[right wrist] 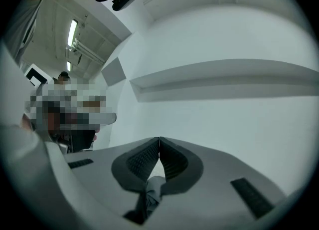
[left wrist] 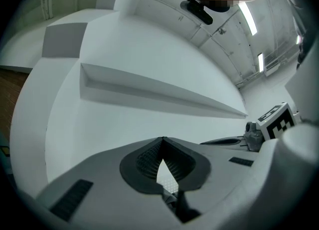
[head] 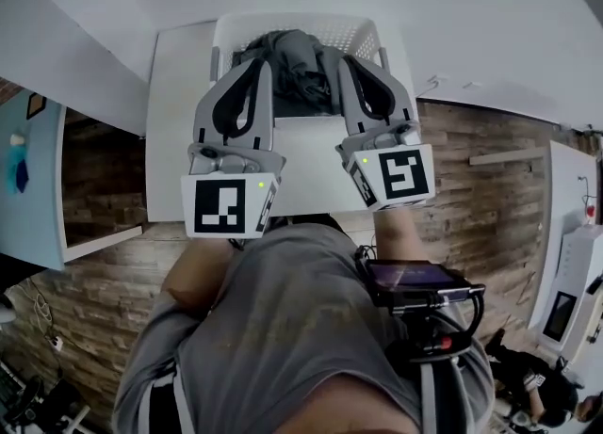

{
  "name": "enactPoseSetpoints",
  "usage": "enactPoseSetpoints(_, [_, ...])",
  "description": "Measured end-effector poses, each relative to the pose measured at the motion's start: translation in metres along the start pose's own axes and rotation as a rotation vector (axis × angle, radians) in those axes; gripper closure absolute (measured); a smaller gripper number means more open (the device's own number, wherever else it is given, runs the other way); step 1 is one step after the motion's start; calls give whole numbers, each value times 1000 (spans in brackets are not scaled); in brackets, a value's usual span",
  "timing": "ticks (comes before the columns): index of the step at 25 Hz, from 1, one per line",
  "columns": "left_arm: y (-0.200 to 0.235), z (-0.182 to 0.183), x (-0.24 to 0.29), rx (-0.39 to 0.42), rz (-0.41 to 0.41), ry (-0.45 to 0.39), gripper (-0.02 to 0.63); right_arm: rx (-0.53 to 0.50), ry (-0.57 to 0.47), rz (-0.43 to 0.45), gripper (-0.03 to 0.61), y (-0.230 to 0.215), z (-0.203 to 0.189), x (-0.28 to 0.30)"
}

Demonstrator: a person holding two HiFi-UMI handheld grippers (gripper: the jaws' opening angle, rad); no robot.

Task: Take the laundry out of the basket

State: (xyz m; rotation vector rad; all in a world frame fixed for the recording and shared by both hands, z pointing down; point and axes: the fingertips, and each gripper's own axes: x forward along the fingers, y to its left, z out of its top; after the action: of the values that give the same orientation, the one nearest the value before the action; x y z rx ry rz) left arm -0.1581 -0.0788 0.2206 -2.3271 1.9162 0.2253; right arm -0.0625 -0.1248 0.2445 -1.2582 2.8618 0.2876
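Above basket (head: 325,25), left gripper (left wrist: 163,139) and right gripper (right wrist: 159,139) jaws clenched tip-to-tip; laundry (head: 300,63) heaped just beneath, between them.

Basket (head: 311,24) near wall and laundry (head: 300,63) edges behind left hand-held gripper (head: 258,65) and right hand-held gripper (head: 345,61)

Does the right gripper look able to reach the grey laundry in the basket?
Probably yes: laundry lies uncovered in the open-topped basket beyond the right gripper, though its shut jaws must open.
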Motion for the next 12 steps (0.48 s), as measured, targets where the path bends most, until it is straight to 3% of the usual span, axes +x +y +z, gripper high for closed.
enactPoseSetpoints(9, [21, -17, 44, 2, 53, 42, 606, 29, 90, 120, 566, -11, -36, 57])
enactPoseSetpoints(12, [31, -27, 57, -15, 68, 64, 606, 20, 123, 193, 441, -4, -53, 80])
